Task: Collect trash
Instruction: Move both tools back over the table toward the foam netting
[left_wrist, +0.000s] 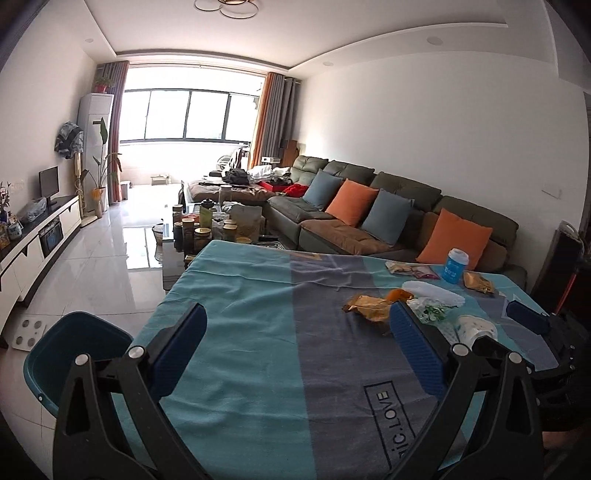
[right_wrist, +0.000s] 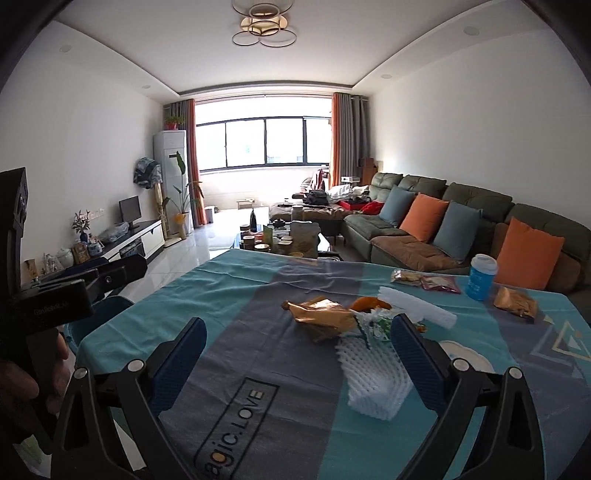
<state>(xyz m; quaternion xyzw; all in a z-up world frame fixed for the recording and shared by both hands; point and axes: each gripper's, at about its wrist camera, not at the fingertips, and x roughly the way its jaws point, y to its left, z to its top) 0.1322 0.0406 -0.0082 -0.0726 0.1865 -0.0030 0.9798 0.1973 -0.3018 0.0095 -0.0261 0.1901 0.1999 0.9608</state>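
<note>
We have not picked up any trash yet, it looks like. Our left gripper and right gripper are both spread wide and hold nothing. The gold wrapper, white foam net and orange peel lie mid-frame on the table cloth. The blue bin waits at lower left. The blue cup stands at right, not in our way.
</note>
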